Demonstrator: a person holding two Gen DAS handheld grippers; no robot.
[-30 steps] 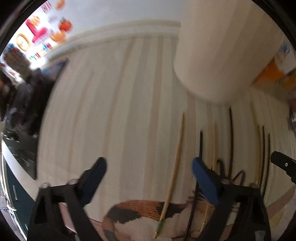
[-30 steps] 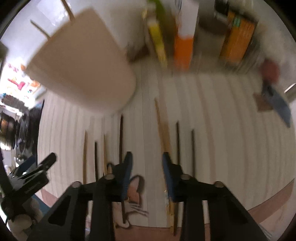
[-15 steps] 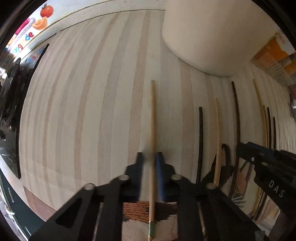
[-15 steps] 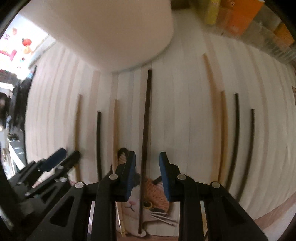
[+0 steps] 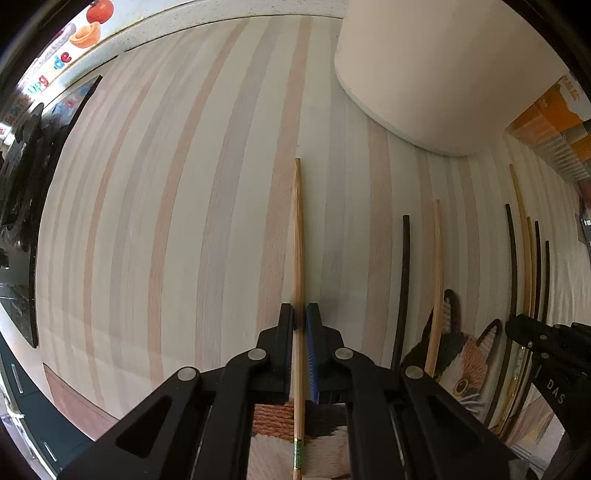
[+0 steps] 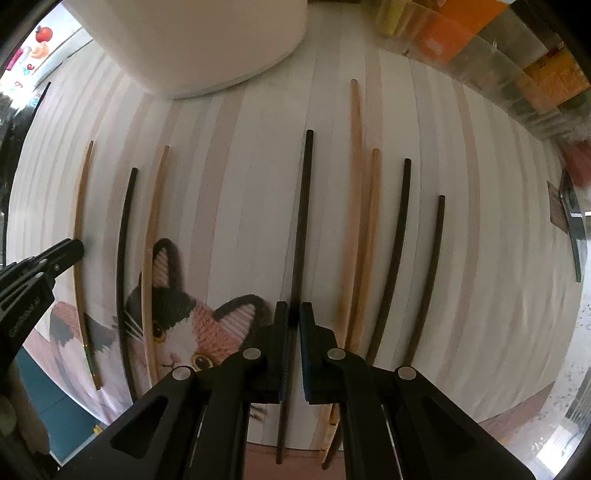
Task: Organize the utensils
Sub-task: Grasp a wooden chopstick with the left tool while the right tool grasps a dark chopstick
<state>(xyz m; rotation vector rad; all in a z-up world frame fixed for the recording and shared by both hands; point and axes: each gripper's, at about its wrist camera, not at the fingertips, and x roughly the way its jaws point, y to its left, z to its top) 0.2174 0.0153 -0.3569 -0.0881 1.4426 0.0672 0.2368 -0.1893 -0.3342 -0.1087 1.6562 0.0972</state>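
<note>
The left claw (image 5: 300, 321) is closed on a light wooden chopstick (image 5: 298, 258), which runs forward between its fingers over the striped mat (image 5: 166, 221) on the counter. The right claw (image 6: 294, 314) is closed on a dark chopstick (image 6: 301, 229) lying in the row of chopsticks, short of the white container (image 6: 199, 44).

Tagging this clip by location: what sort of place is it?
Probably a home kitchen or dining table: chopsticks lie in a row on a striped mat, beside a large white tub, with food boxes along the back edge.
</note>
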